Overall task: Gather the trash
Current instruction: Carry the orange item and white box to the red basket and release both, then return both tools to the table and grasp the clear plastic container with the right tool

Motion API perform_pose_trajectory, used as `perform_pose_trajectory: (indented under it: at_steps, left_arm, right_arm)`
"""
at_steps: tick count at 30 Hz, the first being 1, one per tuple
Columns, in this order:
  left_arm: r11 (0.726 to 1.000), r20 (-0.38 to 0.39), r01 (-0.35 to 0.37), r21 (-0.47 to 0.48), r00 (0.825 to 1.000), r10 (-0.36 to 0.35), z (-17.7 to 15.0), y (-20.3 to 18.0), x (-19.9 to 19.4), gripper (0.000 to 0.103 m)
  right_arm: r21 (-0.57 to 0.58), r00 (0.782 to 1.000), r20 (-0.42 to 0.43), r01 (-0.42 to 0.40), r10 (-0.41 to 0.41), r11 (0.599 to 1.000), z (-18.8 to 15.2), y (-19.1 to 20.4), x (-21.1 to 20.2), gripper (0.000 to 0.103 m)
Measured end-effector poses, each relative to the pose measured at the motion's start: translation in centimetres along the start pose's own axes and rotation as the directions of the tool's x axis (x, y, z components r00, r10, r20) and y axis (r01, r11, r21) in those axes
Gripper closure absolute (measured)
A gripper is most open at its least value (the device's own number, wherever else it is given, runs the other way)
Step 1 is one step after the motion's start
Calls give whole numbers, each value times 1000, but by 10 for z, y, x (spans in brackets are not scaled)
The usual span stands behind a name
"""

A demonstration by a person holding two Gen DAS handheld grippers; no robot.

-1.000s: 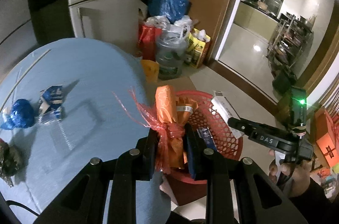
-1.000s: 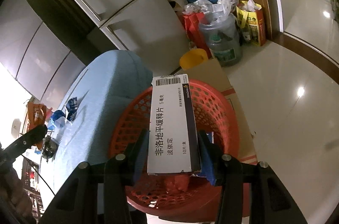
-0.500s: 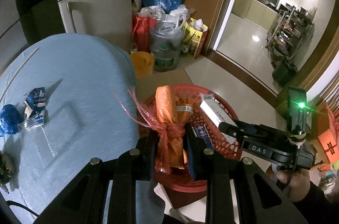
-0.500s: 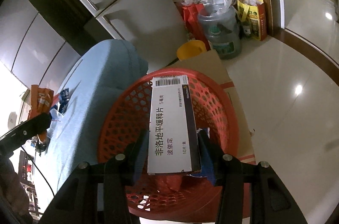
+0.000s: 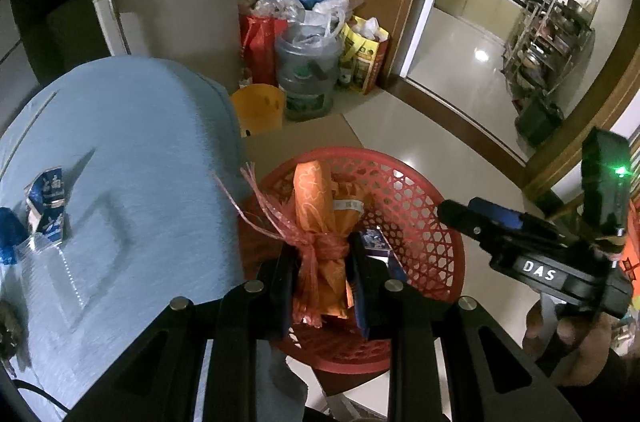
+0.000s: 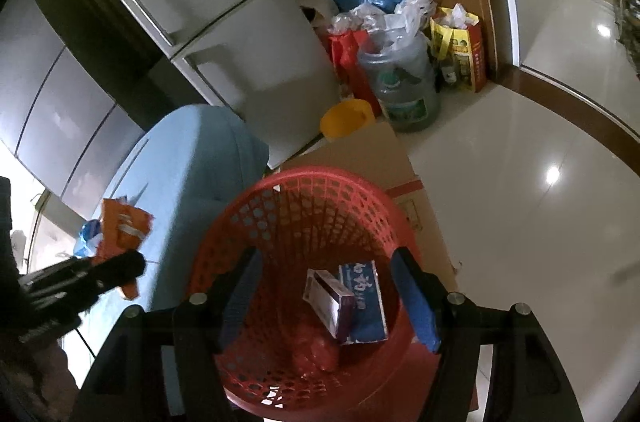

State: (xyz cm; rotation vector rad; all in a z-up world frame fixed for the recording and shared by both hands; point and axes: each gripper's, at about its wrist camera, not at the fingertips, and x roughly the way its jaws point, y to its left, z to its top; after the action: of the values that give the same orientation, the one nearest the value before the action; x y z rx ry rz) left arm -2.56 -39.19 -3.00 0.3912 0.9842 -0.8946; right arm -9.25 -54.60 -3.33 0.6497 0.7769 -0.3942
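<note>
Medicine box [image 6: 330,296] lies dropped in red basket [image 6: 288,206]; right gripper [image 6: 328,296] has just been opening, empty; left gripper [image 5: 320,278], clamping orange wrapper [image 5: 320,222], should release next.

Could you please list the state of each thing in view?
Left tool: shut on orange bag.
Right tool: open, jaws just widened, nothing between them.
White box: lying in red basket.
Blue wrapper: crumpled on the table.
</note>
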Motion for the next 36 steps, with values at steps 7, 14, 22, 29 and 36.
perform_pose_trajectory:
  at_steps: [7, 14, 22, 29, 36]
  left_arm:
    - [1000, -33, 4, 20, 999, -3, 3, -7, 16, 77]
    - [999, -27, -33, 20, 999, 33, 5, -10, 23, 27]
    - [998, 26, -36, -48, 999, 37, -6, 21, -8, 27]
    - [970, 84, -98, -223, 989, 120, -42, 95, -53, 27]
    - [875, 83, -201, -440, 961, 262, -110, 184, -97, 27]
  right_arm:
    - [22, 1000, 28, 9, -10, 1000, 5, 0, -11, 32]
    - [39, 998, 59, 30, -32, 999, 10, 1, -26, 32]
    - [32, 997, 67, 39, -41, 999, 10, 15, -34, 32]
    - [-40, 1000, 26, 4, -3, 999, 7, 55, -17, 32]
    - [-186, 995, -65, -92, 81, 978, -8, 137, 13, 32]
